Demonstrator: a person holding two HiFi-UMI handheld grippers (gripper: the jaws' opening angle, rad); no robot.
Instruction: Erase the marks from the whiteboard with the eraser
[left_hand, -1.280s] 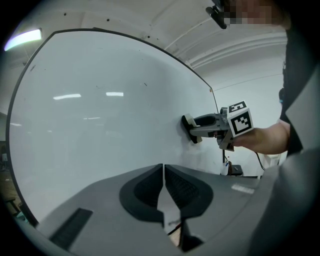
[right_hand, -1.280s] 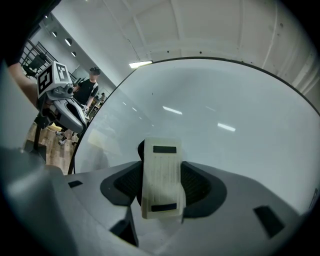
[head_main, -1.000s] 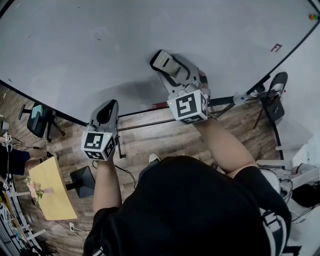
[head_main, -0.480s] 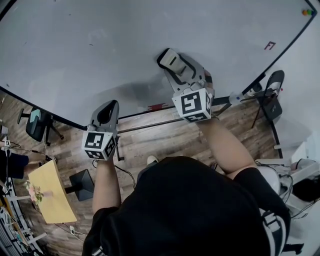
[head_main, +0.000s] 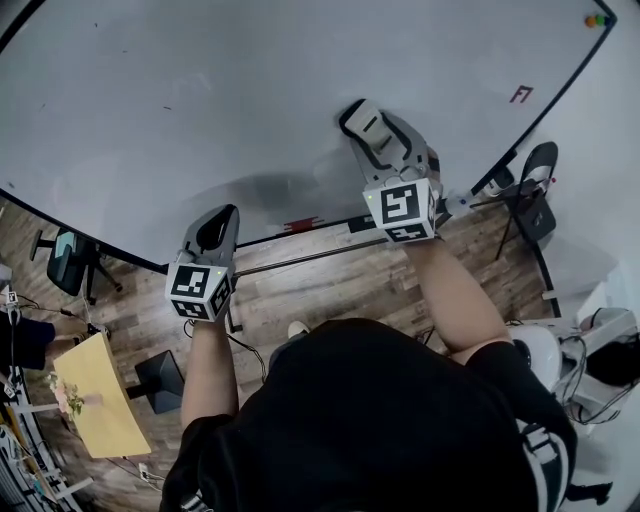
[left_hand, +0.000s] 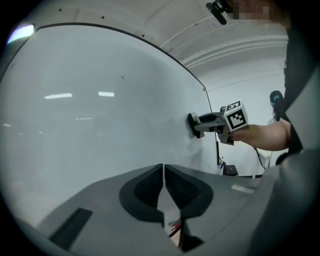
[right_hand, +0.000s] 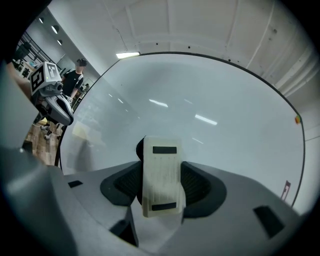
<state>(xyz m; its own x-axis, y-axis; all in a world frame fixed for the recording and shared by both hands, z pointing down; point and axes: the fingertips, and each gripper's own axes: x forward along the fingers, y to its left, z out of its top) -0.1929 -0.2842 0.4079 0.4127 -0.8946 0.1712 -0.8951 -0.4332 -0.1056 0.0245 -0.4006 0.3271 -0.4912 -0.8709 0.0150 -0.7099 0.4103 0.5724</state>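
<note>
The whiteboard (head_main: 200, 90) fills the top of the head view, with a small red mark (head_main: 520, 94) near its right edge. My right gripper (head_main: 368, 126) is shut on the white-backed eraser (head_main: 364, 124) and presses it to the board's lower middle. In the right gripper view the eraser (right_hand: 161, 175) sits between the jaws against the whiteboard (right_hand: 210, 100), and the red mark (right_hand: 286, 190) lies far right. My left gripper (head_main: 218, 218) hangs lower left near the board's bottom edge. Its jaws (left_hand: 164, 175) are shut on nothing. The left gripper view shows the right gripper (left_hand: 215, 122) on the board.
A red marker (head_main: 300, 224) lies on the board's tray. Coloured magnets (head_main: 595, 20) sit at the top right corner. A black chair (head_main: 540, 185) stands right, another chair (head_main: 65, 260) left, and a yellow table (head_main: 105, 400) lower left. A person (right_hand: 75, 75) stands in the background.
My right gripper has slid the eraser rightwards along the board, closer to the red mark. The left gripper has stayed where it was.
</note>
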